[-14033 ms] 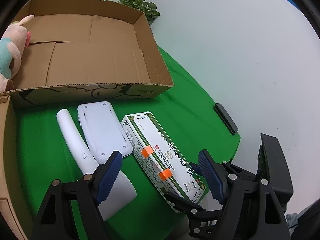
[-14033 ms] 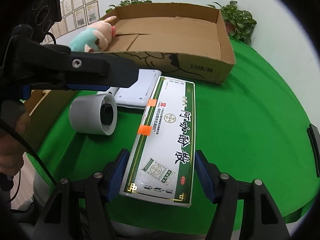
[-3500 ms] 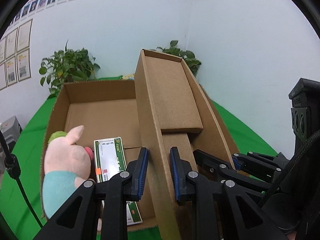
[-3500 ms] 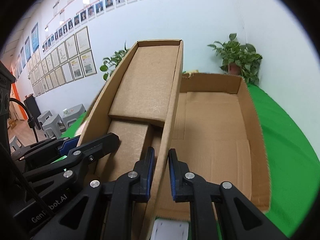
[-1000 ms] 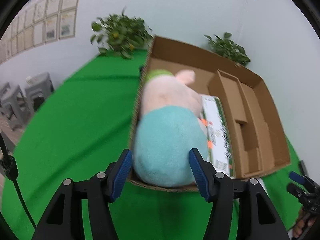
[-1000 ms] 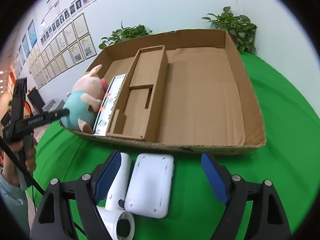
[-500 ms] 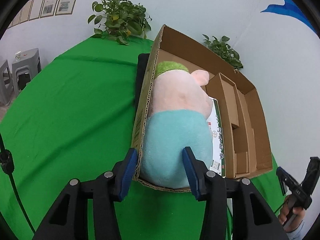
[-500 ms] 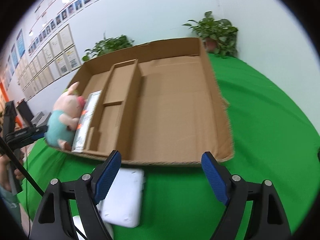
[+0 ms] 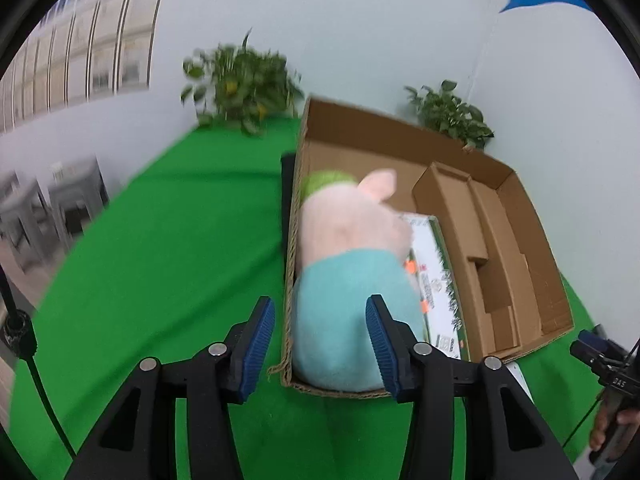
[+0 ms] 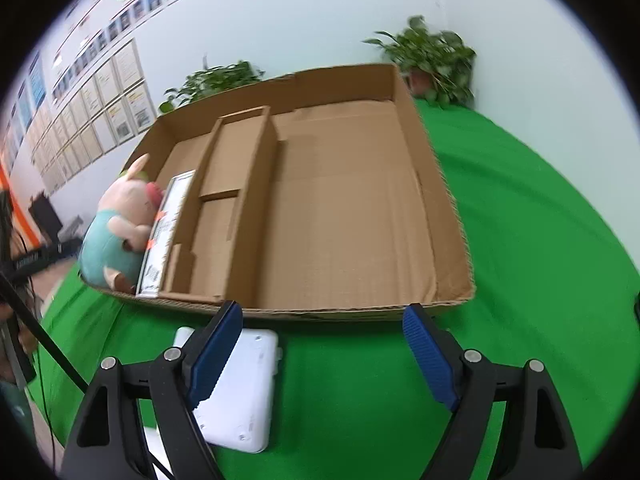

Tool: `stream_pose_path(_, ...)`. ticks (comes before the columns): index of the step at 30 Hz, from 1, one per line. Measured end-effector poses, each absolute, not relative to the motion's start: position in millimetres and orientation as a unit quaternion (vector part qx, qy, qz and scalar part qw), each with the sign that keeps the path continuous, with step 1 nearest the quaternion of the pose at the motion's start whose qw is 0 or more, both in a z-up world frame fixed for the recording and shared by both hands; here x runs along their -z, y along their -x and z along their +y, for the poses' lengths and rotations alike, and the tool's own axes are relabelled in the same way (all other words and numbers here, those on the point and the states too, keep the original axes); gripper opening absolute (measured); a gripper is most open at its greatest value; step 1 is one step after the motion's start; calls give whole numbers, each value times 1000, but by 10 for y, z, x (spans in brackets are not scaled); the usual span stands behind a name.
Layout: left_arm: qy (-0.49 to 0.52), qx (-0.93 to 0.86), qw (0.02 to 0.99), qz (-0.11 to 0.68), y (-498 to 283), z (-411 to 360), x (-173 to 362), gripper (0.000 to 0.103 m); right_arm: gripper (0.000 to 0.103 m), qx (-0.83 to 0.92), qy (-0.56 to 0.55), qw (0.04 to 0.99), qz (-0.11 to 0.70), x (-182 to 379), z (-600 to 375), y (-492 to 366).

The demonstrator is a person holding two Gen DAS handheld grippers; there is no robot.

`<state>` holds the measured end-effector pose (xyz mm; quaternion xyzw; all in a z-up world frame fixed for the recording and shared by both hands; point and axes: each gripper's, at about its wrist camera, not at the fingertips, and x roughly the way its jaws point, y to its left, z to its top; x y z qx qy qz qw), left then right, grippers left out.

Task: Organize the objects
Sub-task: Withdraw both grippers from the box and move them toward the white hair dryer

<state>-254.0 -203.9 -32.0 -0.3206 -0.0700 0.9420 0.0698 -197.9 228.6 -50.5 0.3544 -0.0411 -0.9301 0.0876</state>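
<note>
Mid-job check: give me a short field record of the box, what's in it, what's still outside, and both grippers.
box: cardboard box on the green cloth, open top
insert: cardboard divider inside, left of the middle
in box: plush pig at the left end; medicine carton between pig and divider
right section: bare
outside: white flat device in front of the box
left gripper: jaws just opened further, astride the box's near left corner and the pig, pads off the pig
right gripper: wide open, holding nothing
</note>
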Motion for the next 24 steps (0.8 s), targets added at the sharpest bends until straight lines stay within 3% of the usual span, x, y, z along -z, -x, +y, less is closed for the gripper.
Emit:
stream_pose_path(2, 274, -959, 57, -39, 2330, -1851, 123, 80, 88, 932, -349, 92, -27, 471, 2186, 1907)
stream_pose_path(3, 255, -965, 52, -29, 2241, -1774, 58, 87, 89, 934, -345, 93, -20, 455, 2138, 1869)
stream_pose_path(4, 231, -972, 48, -20, 2127, -1675, -16, 100, 89, 936, -339, 93, -11, 435, 2088, 1825)
stream_pose_path(5, 206, -977, 46, -14, 1998, -1555, -84, 103, 89, 938, -334, 92, -5, 416, 2054, 1786)
stream_pose_path(10, 201, -977, 71, -11, 1773, -1086, -151, 103, 97, 944, -316, 98, 17, 327, 1886, 1598)
stream_pose_path(24, 230, -965, 127, 0, 1615, -381, 36, 103, 102, 948, -303, 93, 28, 309, 1858, 1335)
